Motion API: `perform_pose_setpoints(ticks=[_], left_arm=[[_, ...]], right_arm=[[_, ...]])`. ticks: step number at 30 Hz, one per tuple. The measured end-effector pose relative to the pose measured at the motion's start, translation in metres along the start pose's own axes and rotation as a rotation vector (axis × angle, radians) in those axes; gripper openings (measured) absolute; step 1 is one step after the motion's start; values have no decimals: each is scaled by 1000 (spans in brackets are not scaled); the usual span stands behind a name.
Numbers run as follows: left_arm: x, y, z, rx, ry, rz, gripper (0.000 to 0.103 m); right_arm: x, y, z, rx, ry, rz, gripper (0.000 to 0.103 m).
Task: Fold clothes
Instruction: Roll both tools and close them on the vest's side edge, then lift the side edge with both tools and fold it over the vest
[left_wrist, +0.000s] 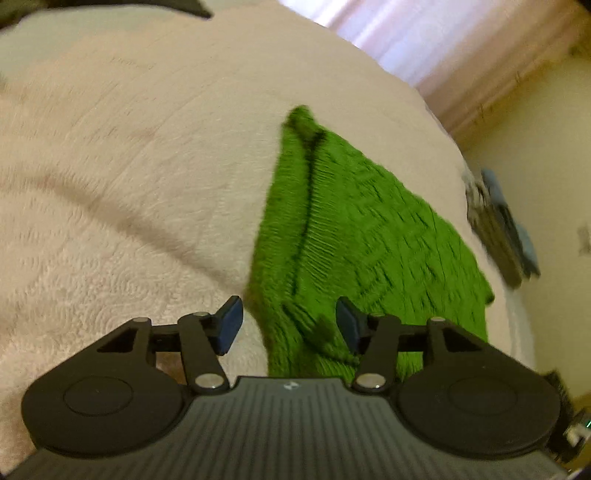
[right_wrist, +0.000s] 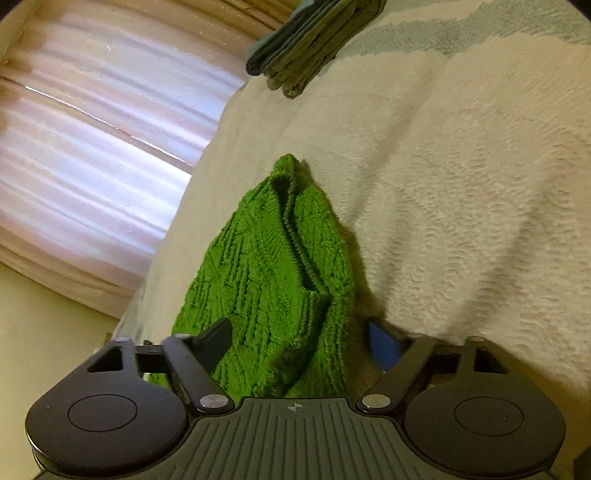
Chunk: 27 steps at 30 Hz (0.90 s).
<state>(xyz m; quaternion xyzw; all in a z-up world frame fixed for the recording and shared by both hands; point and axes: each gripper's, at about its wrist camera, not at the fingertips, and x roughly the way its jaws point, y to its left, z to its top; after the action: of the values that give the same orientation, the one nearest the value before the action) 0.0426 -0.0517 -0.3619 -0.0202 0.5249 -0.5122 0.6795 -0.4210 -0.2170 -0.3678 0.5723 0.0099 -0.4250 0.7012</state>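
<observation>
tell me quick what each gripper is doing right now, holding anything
Left gripper: jaws open, green knit between them, not gripped.
Right gripper: jaws open over the same knit, not gripped.

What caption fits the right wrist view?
Open right gripper over a green knitted garment on a cream textured bedspread.

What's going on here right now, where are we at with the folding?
A person is working a green knitted garment lying on a cream bedspread, one hand-held gripper in each hand. The left hand-held gripper and right hand-held gripper each have open jaws straddling its near edge, not clamped. A stack of folded clothes sits further back on the bed.
</observation>
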Motion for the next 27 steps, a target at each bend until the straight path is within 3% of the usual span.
perform_pose_setpoints(ticks=[4,6,7,8,9,16,21,22,23,27], left_arm=[[18,13,3,-98,9,-73,51],[26,13,4,-125,10,-111,46],[29,12,4,-122,13,-117,29],[30,10,5,-115,18,-117,18],[30,9,5,-112,19,-120,17],[-23,-4,4,-53,-29,-212,13],[-39,-8,-19,-37,18,-237,13],[-34,-5,-25,-25,41,-217,14],[-31,-2,-30,-17,54,-201,15],[-35,2,-33,15,27,-181,18]], right_arm=[[14,-6,0,41,14,36,63],[19,-8,1,51,27,23,24],[22,-11,2,72,41,15,21],[20,-14,4,89,48,20,18],[19,-16,6,106,54,27,17],[-17,-2,21,60,90,13,15],[-33,-6,17,9,122,-45,17],[-33,-11,13,1,128,-67,20],[-33,-14,10,14,112,-58,33],[-33,-15,5,22,45,-32,37]])
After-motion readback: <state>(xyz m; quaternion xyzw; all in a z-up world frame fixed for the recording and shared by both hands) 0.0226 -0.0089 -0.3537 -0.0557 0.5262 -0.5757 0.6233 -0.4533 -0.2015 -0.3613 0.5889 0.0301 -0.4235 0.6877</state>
